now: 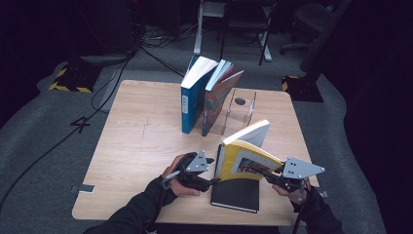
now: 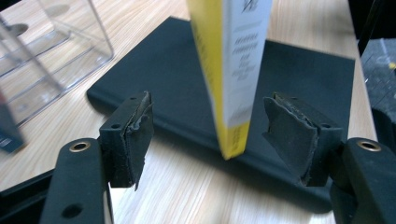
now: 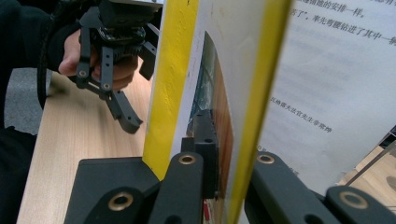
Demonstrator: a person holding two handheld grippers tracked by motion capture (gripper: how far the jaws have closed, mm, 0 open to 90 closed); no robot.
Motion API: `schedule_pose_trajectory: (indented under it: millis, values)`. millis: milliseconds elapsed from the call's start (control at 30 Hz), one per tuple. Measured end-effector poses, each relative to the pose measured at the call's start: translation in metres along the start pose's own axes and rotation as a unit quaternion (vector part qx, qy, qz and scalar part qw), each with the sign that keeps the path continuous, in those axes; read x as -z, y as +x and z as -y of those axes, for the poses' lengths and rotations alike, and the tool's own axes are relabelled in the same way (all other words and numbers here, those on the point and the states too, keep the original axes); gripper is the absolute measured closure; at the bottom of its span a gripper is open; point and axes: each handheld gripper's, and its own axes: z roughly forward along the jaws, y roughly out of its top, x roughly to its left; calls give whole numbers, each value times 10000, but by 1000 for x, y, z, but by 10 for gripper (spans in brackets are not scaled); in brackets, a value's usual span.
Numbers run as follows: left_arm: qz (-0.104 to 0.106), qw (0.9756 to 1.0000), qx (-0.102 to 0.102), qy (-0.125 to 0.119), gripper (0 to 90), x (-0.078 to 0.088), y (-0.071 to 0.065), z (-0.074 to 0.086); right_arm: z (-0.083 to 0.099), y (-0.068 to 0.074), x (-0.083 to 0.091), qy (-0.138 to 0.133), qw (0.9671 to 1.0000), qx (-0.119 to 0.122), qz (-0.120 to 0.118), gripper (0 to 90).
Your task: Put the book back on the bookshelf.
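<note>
One yellow book [image 1: 246,158] upright on black notebook [image 1: 236,195], tabletop [image 1: 141,141] near edge; right claw [image 1: 265,171] clamped on its cover; left claw [image 1: 212,181] apart, nearer spine; long axis vertical.

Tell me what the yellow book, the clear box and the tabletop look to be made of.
Yellow book: paper, glossy cover showing sheen. Clear box: see-through, likely acrylic, with bright edges. Tabletop: pale wood or wood-look laminate, matte, with visible grain.
</note>
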Motion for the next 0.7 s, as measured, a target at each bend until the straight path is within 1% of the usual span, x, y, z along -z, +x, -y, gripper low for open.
schedule_pose_trajectory:
  millis: [33, 67, 133, 167, 267, 333, 367, 400, 467, 500, 533, 567, 600, 633, 667, 700]
  values:
    - [8, 10000, 25, -16, 283, -3, -1, -1, 0, 0, 0, 17, 10000, 15, -1, 870]
    - [5, 9999, 64, -79, 277, -5, -2, -2, 0, 0, 1, 10, 10000, 12, -5, 870]
    - [-10, 9998, 85, -159, 301, -7, -2, -6, 0, 1, 1, 26, 10000, 47, -9, 867]
    - [-10, 9998, 85, -159, 310, -7, -2, -6, 0, 1, 1, 26, 10000, 47, -9, 867]
    - [15, 9994, 67, -331, 335, -8, -3, -15, 0, 1, 1, 35, 10000, 68, -12, 857]
    - [24, 9990, 7, -442, 354, -6, -4, -21, 0, 1, 2, 73, 9999, 79, 13, 849]
    - [50, 9987, 14, -515, 370, -5, -4, -24, 0, 1, 3, 79, 9999, 80, -5, 847]
    - [54, 9985, -22, -545, 391, -3, -4, -27, 0, 1, 3, 90, 9999, 79, 6, 846]
    - [82, 9973, 1, -727, 407, 0, -3, -32, 1, 1, 5, 122, 9999, 105, 22, 834]
    - [126, 9967, -16, -796, 429, 1, -3, -35, 2, 1, 5, 138, 9999, 93, 38, 830]
    - [121, 9964, -67, -830, 432, 2, -3, -37, 2, 1, 6, 159, 9998, 101, 53, 824]
    - [45, 9964, -65, -844, 433, 2, -4, -40, 3, 1, 6, 160, 9998, 106, 61, 820]
    - [73, 9963, -74, -857, 442, 2, -4, -43, 3, 1, 7, 179, 9998, 86, 72, 816]
    - [120, 9956, -99, -929, 446, 3, -4, -46, 4, 1, 8, 195, 9997, 86, 77, 810]
    - [45, 9954, -141, -943, 446, 4, -4, -49, 4, 1, 8, 207, 9997, 98, 94, 806]
    - [22, 9953, -138, -959, 447, 4, -5, -52, 4, 1, 8, 202, 9997, 102, 119, 799]
